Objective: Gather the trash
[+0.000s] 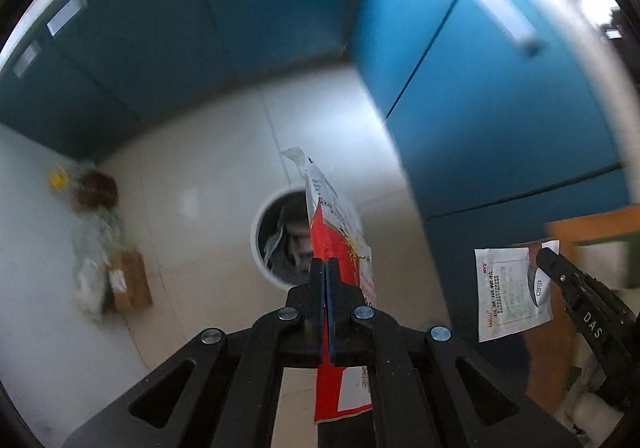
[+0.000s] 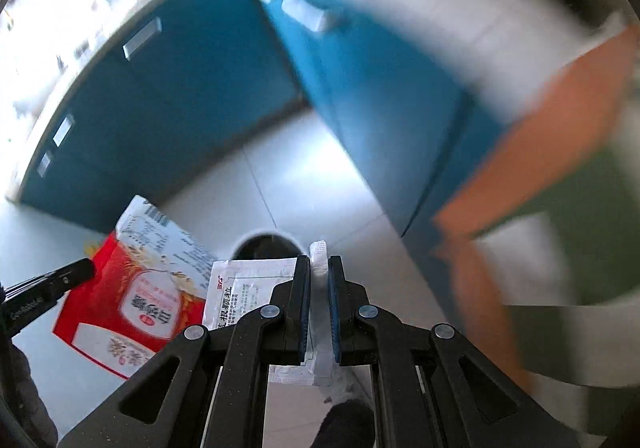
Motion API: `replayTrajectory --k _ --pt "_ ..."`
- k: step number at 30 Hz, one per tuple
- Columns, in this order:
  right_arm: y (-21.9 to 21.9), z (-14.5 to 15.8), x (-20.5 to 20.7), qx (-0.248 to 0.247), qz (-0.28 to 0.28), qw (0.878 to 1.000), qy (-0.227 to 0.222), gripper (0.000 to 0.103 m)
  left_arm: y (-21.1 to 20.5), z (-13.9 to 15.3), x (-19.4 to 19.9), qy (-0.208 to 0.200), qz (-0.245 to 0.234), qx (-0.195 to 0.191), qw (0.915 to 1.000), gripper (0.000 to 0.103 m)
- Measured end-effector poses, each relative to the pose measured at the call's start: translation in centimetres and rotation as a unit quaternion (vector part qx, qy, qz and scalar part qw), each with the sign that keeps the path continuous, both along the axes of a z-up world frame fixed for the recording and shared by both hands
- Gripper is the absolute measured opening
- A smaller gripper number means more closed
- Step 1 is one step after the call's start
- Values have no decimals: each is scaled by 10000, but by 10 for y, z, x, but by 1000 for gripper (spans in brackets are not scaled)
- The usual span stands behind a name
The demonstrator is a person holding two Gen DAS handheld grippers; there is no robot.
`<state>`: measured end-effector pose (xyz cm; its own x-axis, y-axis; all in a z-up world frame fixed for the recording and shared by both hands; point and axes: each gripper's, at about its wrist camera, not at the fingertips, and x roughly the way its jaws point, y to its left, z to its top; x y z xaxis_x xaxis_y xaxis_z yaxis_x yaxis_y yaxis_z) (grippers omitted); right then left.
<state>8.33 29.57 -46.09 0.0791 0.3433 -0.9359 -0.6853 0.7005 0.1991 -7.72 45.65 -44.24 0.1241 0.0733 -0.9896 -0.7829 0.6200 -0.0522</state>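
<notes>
We hold two pieces of trash above a round bin [image 1: 280, 236], which sits on the pale tiled floor [image 1: 200, 188] near the centre of the left wrist view, other rubbish already inside it. The left gripper [image 1: 325, 268] has its fingers closed on a red-and-white snack bag [image 1: 340, 232], edge-on to that camera at centre frame; in the right wrist view the same bag fills the lower left. The right gripper [image 2: 319, 272] has its fingers clamped on a white sachet [image 2: 248, 288], lower centre there and at the right of the left wrist view.

Both wrappers look to us like thin, light, floppy film, probably slick, so we judge a pinch well in from the edge safest; once let go they may flutter rather than drop straight.

Legible writing: "DAS" on the right gripper's finger in the left wrist view, and Chinese characters on the sachet that seem to read 根颗粒. The red bag's print appears upside down and we cannot read it surely.
</notes>
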Motion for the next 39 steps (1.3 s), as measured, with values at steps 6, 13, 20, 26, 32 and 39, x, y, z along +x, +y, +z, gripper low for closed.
replayTrajectory --k 6,13,20,26,32,39 --pt "61 -171 -31 -522 299 9981 109 9 41 -184 -18 220 274 -713 9968 0" --pt "109 -309 -42 -961 352 9945 210 9 66 -319 -31 298 548 -1485 9870 2" --pt "144 -347 -54 -1292 571 9900 41 9 78 -330 -41 260 799 -1587 9838 11" --pt "148 -342 -50 -1280 629 9895 231 56 80 -302 -54 108 917 -1082 9898 103" --pt "132 -301 -57 -1102 767 9907 213 84 75 -271 -75 222 1023 -716 9919 103" --pt "108 -211 -89 -1035 1362 9847 -324 103 41 -198 -96 224 1288 80 9914 103"
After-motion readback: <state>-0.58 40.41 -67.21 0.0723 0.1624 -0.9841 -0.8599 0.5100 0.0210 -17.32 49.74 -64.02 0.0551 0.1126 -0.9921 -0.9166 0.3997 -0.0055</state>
